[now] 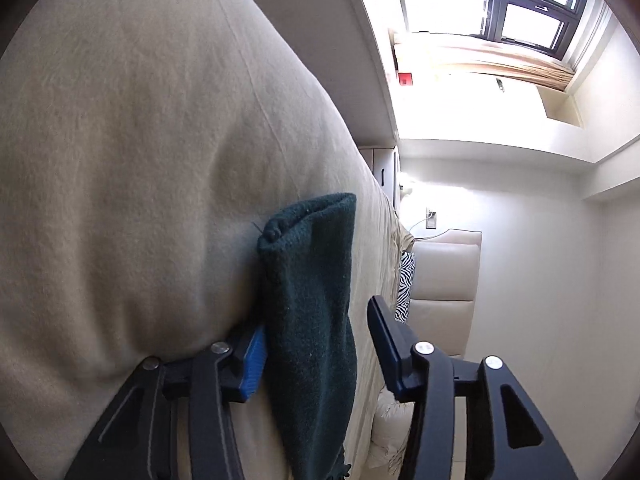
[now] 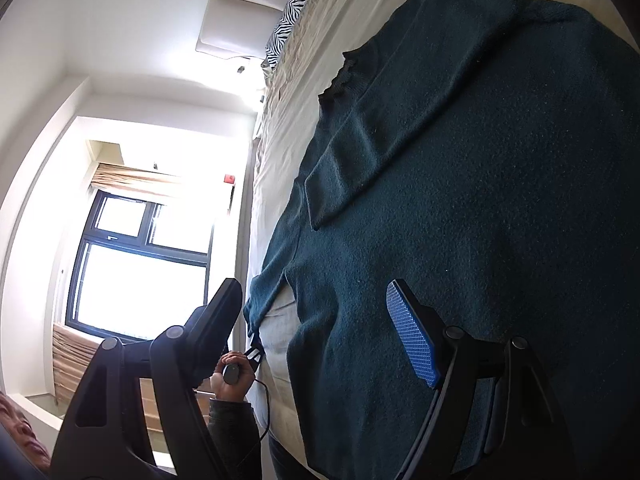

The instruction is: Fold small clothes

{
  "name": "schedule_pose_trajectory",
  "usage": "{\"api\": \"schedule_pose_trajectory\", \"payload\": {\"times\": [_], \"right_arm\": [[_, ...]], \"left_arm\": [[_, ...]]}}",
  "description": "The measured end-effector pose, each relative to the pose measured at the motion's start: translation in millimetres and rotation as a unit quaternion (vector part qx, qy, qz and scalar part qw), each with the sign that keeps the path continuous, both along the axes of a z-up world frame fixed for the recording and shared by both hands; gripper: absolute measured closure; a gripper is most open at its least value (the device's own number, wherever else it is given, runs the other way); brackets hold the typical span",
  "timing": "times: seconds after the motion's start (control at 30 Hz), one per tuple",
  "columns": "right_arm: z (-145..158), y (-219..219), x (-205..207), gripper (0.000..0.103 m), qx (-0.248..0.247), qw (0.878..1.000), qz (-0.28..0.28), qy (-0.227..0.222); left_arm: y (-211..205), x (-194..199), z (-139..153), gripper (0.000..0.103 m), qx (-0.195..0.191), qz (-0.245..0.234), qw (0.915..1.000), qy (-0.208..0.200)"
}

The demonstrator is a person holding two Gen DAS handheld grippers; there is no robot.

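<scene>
A dark green knitted sweater (image 2: 480,200) lies spread on the beige bed sheet (image 2: 360,8), one sleeve (image 2: 360,152) folded across its body. My right gripper (image 2: 316,300) stands open at the sweater's lower corner. Its blue-padded finger (image 2: 412,340) is over the knit and the other finger (image 2: 224,308) is off the bed's side; nothing is pinched. In the left wrist view an end of the sweater (image 1: 312,280) stands between the fingers of my left gripper (image 1: 316,320). The knit rests against one blue pad (image 1: 254,364), with a gap to the other finger (image 1: 384,332).
A zebra-print pillow (image 2: 288,20) and a padded cream headboard (image 2: 240,12) are at the head of the bed. A window (image 2: 140,260) with a tan blind is beyond the bed's side. A person's hand (image 2: 230,376) grips a handle with a cable beside the mattress.
</scene>
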State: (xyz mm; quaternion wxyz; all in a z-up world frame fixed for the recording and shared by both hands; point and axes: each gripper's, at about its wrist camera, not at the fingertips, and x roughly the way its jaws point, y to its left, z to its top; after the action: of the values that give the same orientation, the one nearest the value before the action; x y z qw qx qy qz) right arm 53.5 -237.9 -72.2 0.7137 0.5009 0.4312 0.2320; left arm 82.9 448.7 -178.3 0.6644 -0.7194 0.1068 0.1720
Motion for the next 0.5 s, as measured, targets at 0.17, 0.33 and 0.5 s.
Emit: {"api": "schedule_pose_trajectory", "payload": {"times": [0.17, 0.33, 0.5], "right_arm": [[2.1, -0.4, -2.9, 0.028, -0.005, 1.000, 0.003, -0.004], [-1.7, -3.8, 6.7, 0.028, -0.005, 1.000, 0.003, -0.008], [4.5, -3.3, 15.1, 0.028, -0.018, 1.000, 0.009, -0.018]], "left_arm": [[-4.6, 16.3, -1.6, 0.095, 0.016, -0.019, 0.9994, 0.024], [-20.2, 27.4, 54.4, 0.095, 0.110, -0.054, 0.9924, 0.017], [-98.5, 56.3, 143.5, 0.095, 0.278, -0.158, 0.9475, -0.003]]}}
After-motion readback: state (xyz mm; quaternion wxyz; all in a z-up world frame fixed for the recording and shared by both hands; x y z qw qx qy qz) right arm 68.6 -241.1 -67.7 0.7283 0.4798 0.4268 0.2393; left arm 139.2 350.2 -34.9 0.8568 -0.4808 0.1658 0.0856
